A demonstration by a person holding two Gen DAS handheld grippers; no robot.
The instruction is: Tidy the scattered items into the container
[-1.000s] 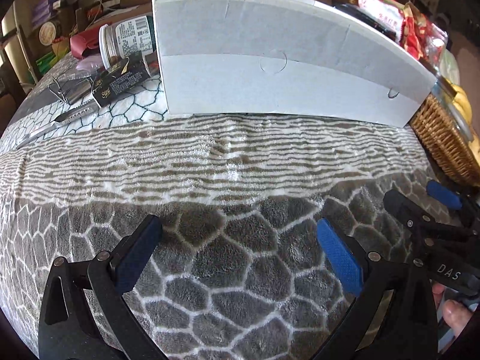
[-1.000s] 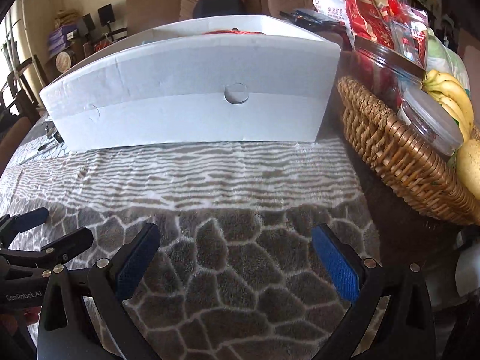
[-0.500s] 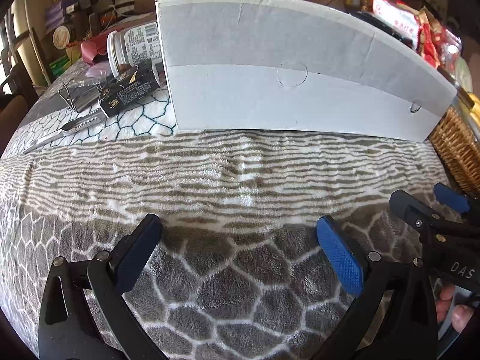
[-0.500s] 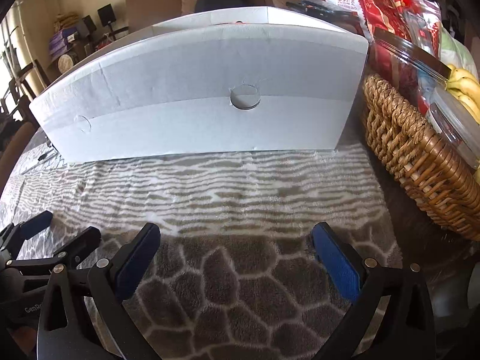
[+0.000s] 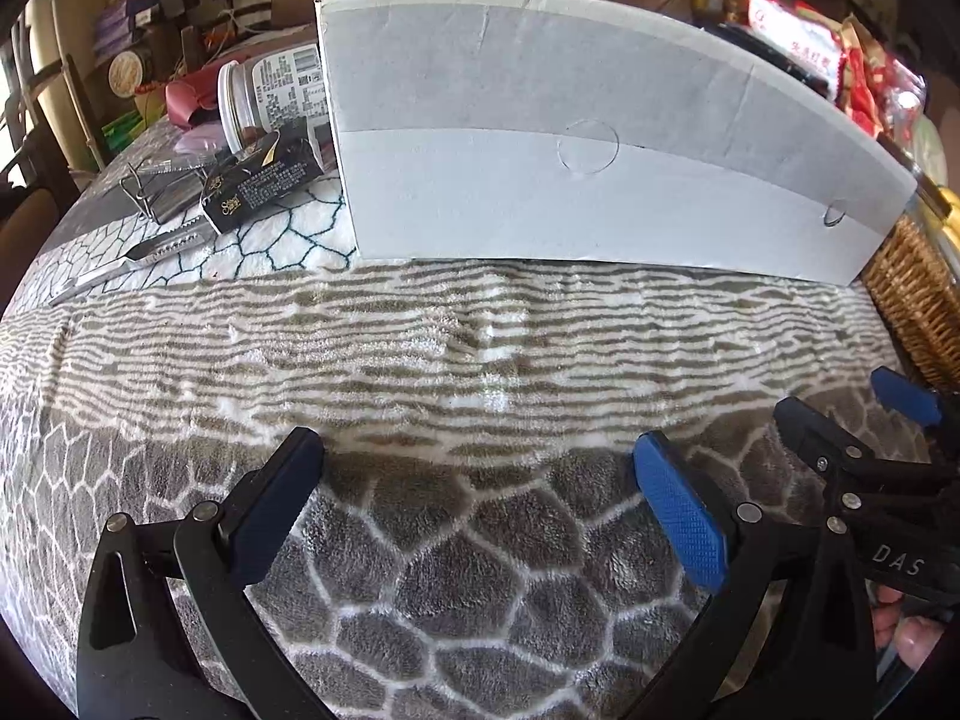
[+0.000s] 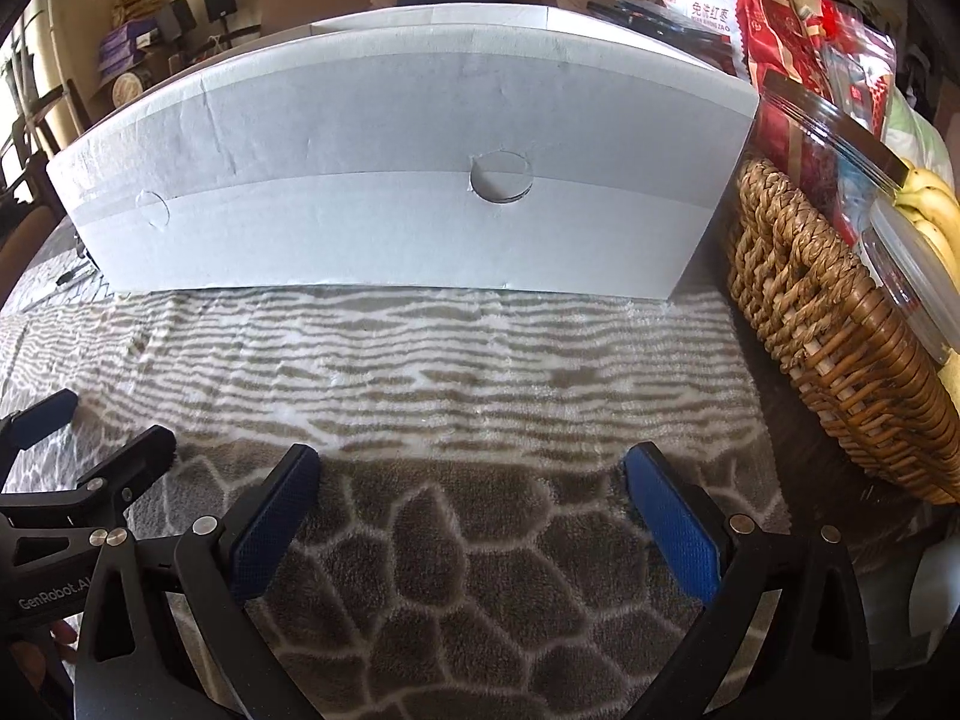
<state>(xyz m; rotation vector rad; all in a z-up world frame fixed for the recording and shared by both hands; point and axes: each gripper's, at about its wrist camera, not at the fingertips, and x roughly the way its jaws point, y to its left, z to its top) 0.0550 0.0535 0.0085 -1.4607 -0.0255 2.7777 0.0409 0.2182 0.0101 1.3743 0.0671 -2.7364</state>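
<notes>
A white cardboard box point(image 5: 570, 180) stands on the patterned blanket, its long side facing both cameras point(image 6: 390, 192). Left of the box lie scattered items: a white jar point(image 5: 270, 96) on its side, a black carton point(image 5: 258, 186), a wire binder clip point(image 5: 156, 192) and a serrated knife point(image 5: 150, 249). My left gripper point(image 5: 480, 504) hovers open and empty over the blanket, short of the box. My right gripper point(image 6: 471, 504) is likewise open and empty, to the right of the left one. The box's inside is hidden.
A wicker basket point(image 6: 828, 324) with a clear lidded tub and bananas point(image 6: 930, 204) sits right of the box. Red snack bags point(image 6: 780, 18) pile behind it. A person's fingers point(image 5: 900, 636) hold the right tool. A sofa and shelves stand beyond the table.
Both grippers have drifted closer to the box and slightly left; the box looms larger in both views. Jaws stayed open. Nothing on the blanket moved.
</notes>
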